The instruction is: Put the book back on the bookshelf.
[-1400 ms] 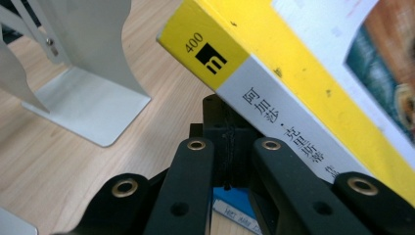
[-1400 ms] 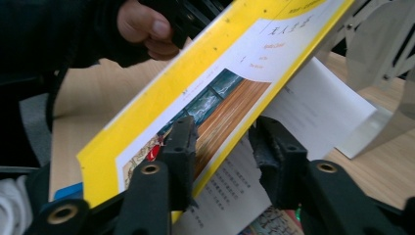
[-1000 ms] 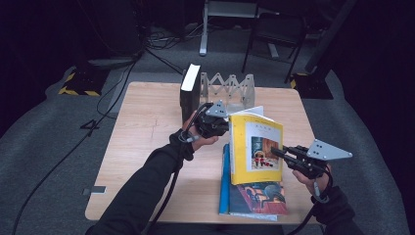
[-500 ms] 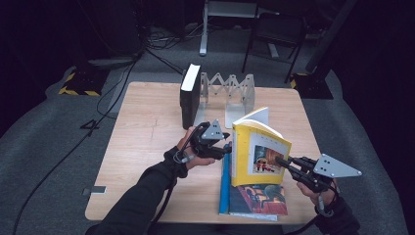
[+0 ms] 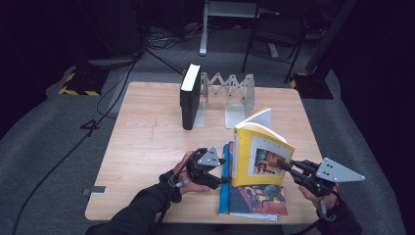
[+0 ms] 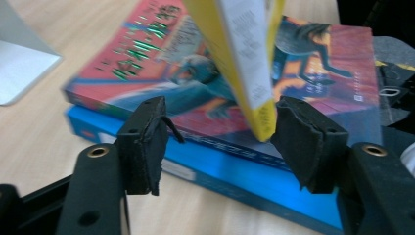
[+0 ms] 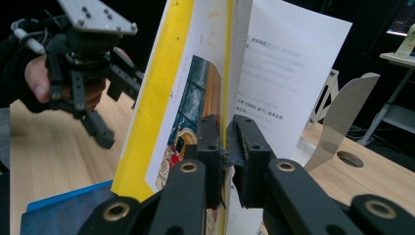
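Note:
A yellow book (image 5: 258,152) stands on end, partly fanned, on a stack made of a red-covered book (image 5: 257,199) lying on a blue book (image 5: 224,196). My right gripper (image 5: 282,164) is shut on the yellow book's front cover (image 7: 195,93), its pads pinching the cover's edge. My left gripper (image 5: 222,170) is low at the stack's left side. Its jaws have just been opening and stand open, with the yellow book's lower spine corner (image 6: 259,115) between the pads (image 6: 144,142), close to the right one. The left gripper (image 7: 115,110) is also visible beyond the yellow book.
A black book (image 5: 190,98) stands upright against a grey folding book rack (image 5: 230,93) at the table's far middle. The wooden table (image 5: 147,147) has bare room on its left half. Dark floor, cables and chair legs surround it.
My left gripper has dropped from beside the yellow book's upper spine to its foot at the stack, and its jaws have opened. The right gripper, still on the cover, drifted slightly nearer the person.

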Demonstrator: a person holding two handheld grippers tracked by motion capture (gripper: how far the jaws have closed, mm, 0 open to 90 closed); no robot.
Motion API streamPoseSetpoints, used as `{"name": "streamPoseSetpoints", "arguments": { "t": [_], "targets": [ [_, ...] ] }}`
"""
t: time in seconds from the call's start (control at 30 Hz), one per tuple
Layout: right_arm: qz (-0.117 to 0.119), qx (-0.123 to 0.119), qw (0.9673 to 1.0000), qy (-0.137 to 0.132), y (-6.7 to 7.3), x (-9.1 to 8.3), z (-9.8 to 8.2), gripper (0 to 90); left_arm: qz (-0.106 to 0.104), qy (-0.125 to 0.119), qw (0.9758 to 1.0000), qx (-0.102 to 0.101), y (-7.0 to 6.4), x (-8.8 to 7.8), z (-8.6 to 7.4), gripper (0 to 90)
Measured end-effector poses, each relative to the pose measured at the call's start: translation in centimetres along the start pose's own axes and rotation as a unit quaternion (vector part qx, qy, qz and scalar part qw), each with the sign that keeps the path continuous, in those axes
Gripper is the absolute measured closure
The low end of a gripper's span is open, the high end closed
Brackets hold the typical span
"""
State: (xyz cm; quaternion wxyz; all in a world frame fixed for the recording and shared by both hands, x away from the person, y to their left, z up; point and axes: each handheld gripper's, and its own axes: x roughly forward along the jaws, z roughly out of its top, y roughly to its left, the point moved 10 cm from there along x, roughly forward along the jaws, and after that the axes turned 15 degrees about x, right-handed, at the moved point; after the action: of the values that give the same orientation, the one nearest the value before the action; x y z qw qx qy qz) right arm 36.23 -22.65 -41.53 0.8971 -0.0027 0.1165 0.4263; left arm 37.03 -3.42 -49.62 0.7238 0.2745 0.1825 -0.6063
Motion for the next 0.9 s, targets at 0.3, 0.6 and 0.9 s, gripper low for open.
{"name": "streamPoseSetpoints", "arguments": {
  "t": [0.3, 0.6, 0.9],
  "targets": [
    [-0.003, -0.004, 1.0, 0.0, 0.5, -0.8, -0.4, 81.6, 0.01, -0.021, 0.9997, 0.0, -1.6, 2.6, 1.3, 32.1],
    [-0.002, -0.008, 1.0, 0.001, 0.8, -1.5, -0.7, 81.5, 0.023, -0.044, 0.9987, -0.01, -1.2, 4.0, 2.8, 38.7],
    [0.001, -0.006, 1.0, 0.001, 0.9, -1.7, -0.9, 81.2, 0.037, -0.078, 0.9961, -0.018, -0.3, 4.2, 4.3, 50.3]
  ]
}}
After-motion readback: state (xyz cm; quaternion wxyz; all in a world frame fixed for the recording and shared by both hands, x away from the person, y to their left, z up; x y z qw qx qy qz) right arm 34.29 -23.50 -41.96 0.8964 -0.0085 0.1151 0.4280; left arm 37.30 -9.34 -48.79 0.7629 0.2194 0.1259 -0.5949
